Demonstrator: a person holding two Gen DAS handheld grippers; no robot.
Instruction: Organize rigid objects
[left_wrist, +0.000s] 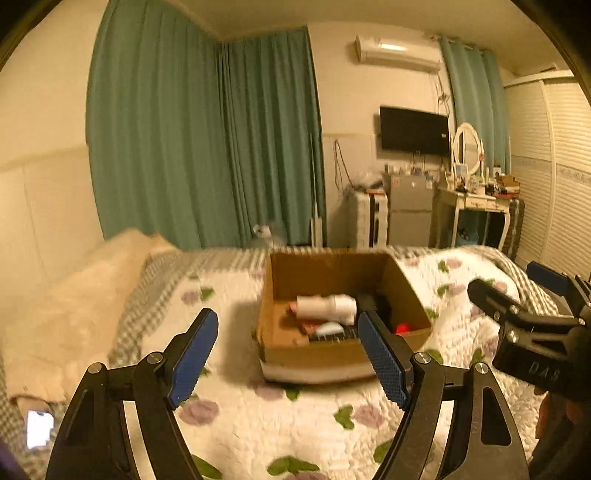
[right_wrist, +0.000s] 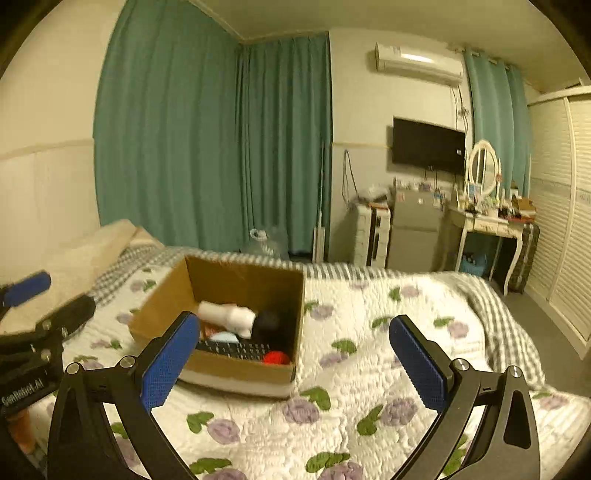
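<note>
Cardboard box (right_wrist: 221, 284) on the floral quilt (right_wrist: 369, 369), holding white bottle (right_wrist: 229, 314), remote (right_wrist: 236, 349), red ball (right_wrist: 276, 357) (slightly blurred); left gripper (left_wrist: 288, 362) and right gripper (right_wrist: 295, 365) both spread wide, empty

A brown cardboard box (right_wrist: 236, 280) sits on a white quilted bedspread (right_wrist: 369, 369) patterned with lilac roses and green leaves. Inside the box lie a white plastic bottle (right_wrist: 229, 314), a black remote control (right_wrist: 236, 349) and a red round object (right_wrist: 276, 357). At the far edge runs a grey-and-white checked blanket (right_wrist: 498, 314). Teal pleated curtains (right_wrist: 207, 147) hang behind, left of a black wall-mounted screen (right_wrist: 428, 146). The pads (right_wrist: 168, 363) on the black gripper fingers are blue.
</note>
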